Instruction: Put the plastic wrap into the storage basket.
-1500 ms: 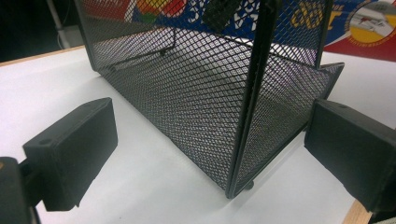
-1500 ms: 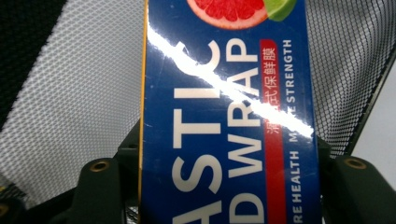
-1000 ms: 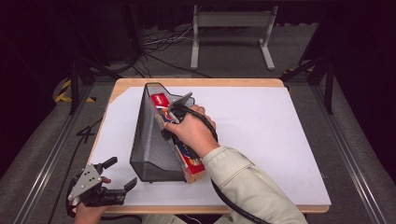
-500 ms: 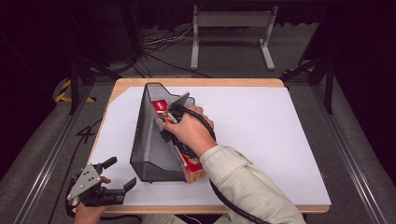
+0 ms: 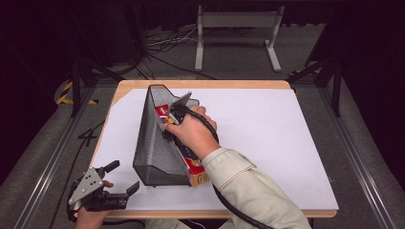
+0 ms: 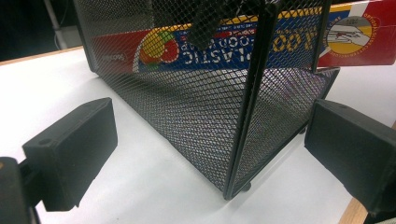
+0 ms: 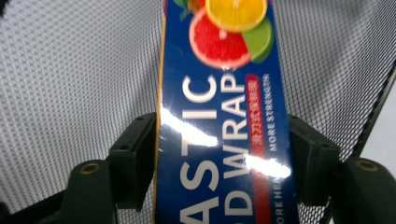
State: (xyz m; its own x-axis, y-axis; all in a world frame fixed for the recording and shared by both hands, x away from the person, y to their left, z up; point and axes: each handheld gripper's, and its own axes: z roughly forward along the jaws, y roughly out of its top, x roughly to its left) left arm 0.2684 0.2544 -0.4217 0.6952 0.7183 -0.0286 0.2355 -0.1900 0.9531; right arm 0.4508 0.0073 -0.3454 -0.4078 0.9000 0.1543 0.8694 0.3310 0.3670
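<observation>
A black mesh file holder (image 5: 150, 148) stands on the white table cover. A long blue, red and yellow plastic wrap box (image 5: 197, 171) lies slanted inside it, its near end sticking out of the open side. My right gripper (image 5: 171, 119) reaches into the holder and is shut on the plastic wrap box (image 7: 219, 107) across its width, with mesh (image 7: 70, 70) behind. My left gripper (image 5: 125, 175) is open at the table's near left corner. In the left gripper view its jaws stand wide on either side of the holder's near corner (image 6: 243, 140), apart from it, and the box (image 6: 355, 39) shows through the mesh.
The white table cover (image 5: 277, 143) spreads wide to the right of the holder. The table's wooden front edge (image 5: 286, 213) runs along the near side. A metal stand (image 5: 236, 24) and cables lie on the floor beyond the table.
The far end of the box has sunk a little lower into the holder with my right gripper. The left gripper has barely moved.
</observation>
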